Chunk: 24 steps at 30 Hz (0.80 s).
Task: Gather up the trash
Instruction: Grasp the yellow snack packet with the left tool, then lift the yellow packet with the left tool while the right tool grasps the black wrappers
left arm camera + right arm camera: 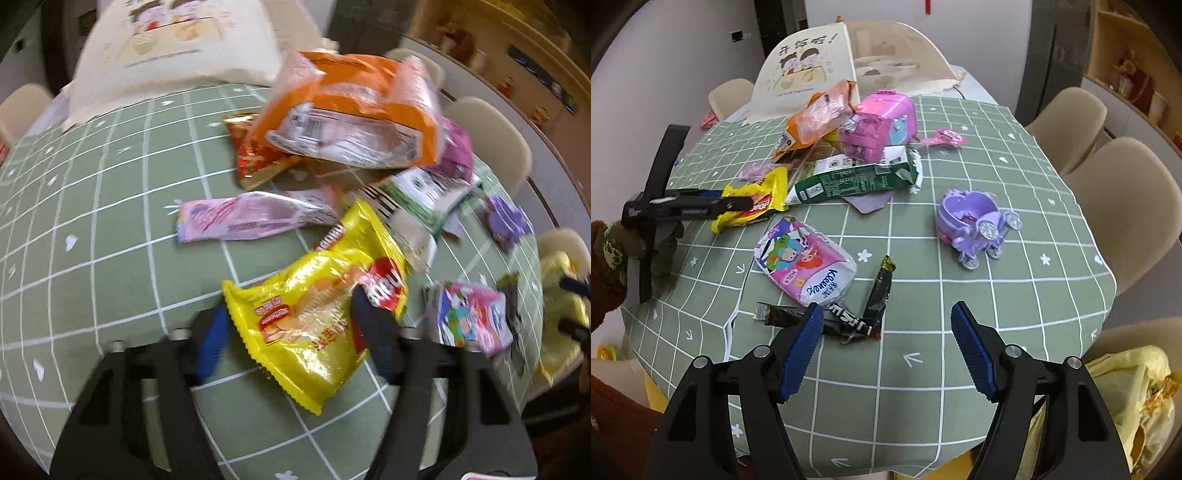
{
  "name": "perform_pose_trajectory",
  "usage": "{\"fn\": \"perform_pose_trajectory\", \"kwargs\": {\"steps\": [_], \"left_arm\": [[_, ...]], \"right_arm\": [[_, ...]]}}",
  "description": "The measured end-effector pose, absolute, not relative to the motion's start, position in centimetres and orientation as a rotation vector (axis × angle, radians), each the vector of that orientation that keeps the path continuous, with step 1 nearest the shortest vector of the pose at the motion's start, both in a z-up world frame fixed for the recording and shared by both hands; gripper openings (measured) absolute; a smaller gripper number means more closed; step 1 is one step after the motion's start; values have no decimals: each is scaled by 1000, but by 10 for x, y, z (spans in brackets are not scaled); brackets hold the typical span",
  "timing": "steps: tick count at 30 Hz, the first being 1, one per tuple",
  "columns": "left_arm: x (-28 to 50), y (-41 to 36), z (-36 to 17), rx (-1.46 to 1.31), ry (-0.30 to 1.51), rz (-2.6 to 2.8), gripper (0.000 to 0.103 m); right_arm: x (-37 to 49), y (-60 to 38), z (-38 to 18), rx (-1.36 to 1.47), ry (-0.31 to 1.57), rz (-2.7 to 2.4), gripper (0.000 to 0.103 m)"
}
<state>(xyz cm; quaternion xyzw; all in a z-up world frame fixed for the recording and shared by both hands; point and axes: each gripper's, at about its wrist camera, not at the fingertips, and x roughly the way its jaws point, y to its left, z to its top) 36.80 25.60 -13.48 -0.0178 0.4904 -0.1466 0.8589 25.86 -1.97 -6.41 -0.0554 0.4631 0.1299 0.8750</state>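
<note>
My left gripper (291, 321) straddles a yellow chip bag (314, 314), its jaws wide on either side; in the right wrist view the left gripper (738, 203) lies over the same yellow bag (757, 201). Whether it grips the bag is unclear. Beyond lie a pink wrapper (251, 219), a red wrapper (258, 158), an orange bag (351, 110) and a green-white carton (849, 181). My right gripper (886, 332) is open and empty, low over the front of the table, next to a black wrapper (857, 317) and a Kleenex pack (809, 266).
A green checked tablecloth (960, 295) covers the table. A purple toy carriage (975, 225) and a pink toy case (882, 122) stand on it. A cream tote bag (809, 62) lies at the back. A yellow plastic bag (1126, 398) hangs off the right. Beige chairs (1123, 195) ring the table.
</note>
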Motion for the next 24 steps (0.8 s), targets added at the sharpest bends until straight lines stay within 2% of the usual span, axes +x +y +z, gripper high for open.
{"fn": "perform_pose_trajectory", "kwargs": {"steps": [1,2,5,14,17,24], "left_arm": [[369,258,-134,-55,1041,-303,35],[369,260,-133,-95,1057,-306,29],[358,265,-119,-157,1031,-280,23],[304,280,-63,-352,923,-189,23],[289,275,-62,-343,931,-156,23],[262,269,-72,-373,994,-123,23]], "right_arm": [[258,-19,-64,-128,963,271,68],[258,-19,-63,-144,960,270,68],[259,-21,-66,-153,973,288,68],[277,-15,-86,-84,1004,386,67],[284,-16,-98,-27,1044,400,53],[281,-8,-115,-93,1047,418,53]]}}
